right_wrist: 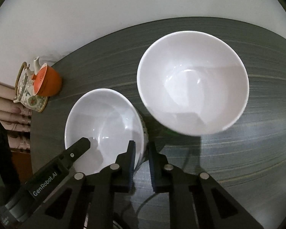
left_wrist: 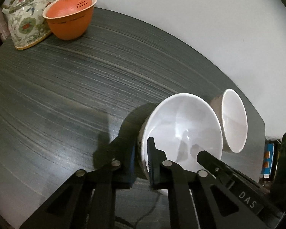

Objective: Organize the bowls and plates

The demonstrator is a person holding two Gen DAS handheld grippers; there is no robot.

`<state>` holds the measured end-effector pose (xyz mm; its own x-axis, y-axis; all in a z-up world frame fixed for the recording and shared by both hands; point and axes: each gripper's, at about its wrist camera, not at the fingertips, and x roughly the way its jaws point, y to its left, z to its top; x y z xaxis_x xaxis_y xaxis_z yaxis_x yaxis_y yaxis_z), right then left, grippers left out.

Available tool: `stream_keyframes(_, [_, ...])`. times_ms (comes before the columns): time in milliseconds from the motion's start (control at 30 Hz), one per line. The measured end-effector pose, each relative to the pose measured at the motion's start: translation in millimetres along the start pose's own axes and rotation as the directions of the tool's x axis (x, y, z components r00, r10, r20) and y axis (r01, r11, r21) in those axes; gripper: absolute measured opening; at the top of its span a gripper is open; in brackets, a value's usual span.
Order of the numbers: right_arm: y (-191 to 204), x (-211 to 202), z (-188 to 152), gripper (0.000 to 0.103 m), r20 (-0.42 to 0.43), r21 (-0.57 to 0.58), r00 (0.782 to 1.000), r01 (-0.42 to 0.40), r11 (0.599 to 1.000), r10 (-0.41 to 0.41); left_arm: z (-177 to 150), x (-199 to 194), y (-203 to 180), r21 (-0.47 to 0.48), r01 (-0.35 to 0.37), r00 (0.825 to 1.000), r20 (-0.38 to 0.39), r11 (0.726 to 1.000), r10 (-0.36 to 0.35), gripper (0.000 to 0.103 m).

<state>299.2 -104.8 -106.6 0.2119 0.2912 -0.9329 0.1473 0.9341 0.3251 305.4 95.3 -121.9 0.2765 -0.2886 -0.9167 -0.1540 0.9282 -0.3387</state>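
Bowl (right_wrist: 104,126) rim between both pinching hand-held grippers (right_wrist: 142,164)

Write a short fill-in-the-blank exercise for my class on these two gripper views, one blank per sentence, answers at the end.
1. Both grippers, left and right, pinch the rim of the same ____ bowl.
2. Counting it, ____ white bowls stand on the table; the other is untouched.
3. The lidded cup is ____ in colour.
4. Beside that cup stands a floral ____.

Answers: white; two; orange; teapot
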Motion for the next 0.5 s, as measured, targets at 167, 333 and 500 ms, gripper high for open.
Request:
stream_keyframes(167, [4.2, -22.0, -13.2, 0.014, 0.006, -0.001, 1.0, -0.027, 1.0, 0.027, -13.6, -24.8, 2.2, 0.004, -0.008, 1.0, 0.012, 1.0, 0.008, 0.009])
stream_keyframes(333, [16.7, -54.1, -31.6, 0.014, 0.038, -0.023, 0.998, -0.052, 0.998, 0.052, -31.6, -67.6, 1.5, 0.013, -0.007, 0.999, 0.051, 1.0, 0.007, 0.009])
stream_keyframes(500, [25.6, -96.0, -57.4, 0.014, 0.071, -0.058, 0.995, -0.071, 0.996, 0.076, -53.4, -113.8, -9.9, 0.036, -0.014, 0.994, 0.107, 0.999, 0.01, 0.01])
